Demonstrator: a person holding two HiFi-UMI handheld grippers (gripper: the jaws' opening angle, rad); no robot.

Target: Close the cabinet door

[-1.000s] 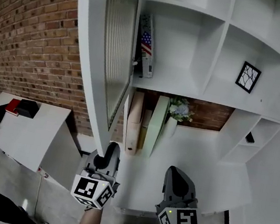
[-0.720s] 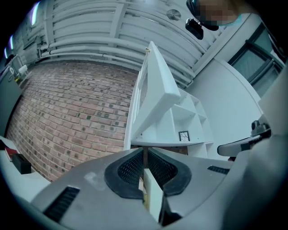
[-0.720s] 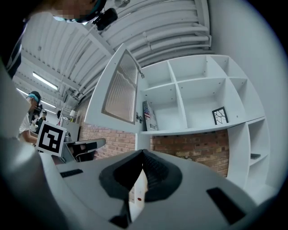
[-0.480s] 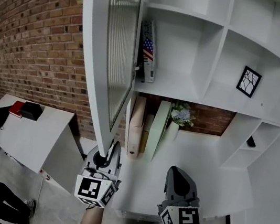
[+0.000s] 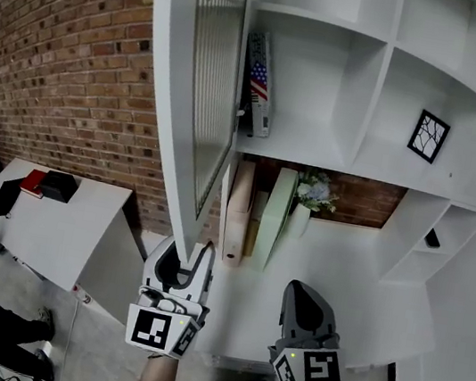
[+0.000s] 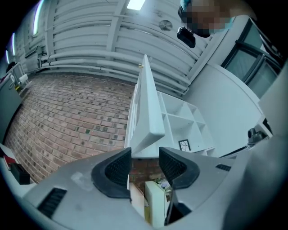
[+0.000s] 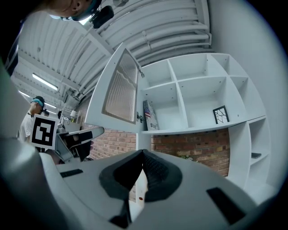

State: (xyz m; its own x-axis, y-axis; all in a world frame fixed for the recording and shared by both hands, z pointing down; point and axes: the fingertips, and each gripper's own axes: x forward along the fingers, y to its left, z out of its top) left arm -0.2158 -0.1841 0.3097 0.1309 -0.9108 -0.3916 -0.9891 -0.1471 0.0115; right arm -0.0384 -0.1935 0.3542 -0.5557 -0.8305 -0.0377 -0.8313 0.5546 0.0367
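Over the left edge of the white table surface, beside the shelves, the cabinet door stands wide open. Left gripper, jaws released, sits at the door's lower corner. Right gripper is clenched and empty. Step in hand, as judged: engaging the door. Next move: push the door rightward.

A framed picture sits shelved; flowers stand beside binders.

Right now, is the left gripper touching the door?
Cannot tell. Left gripper view: open fingers flank the door's bottom corner; neither contact nor gap shows plainly.
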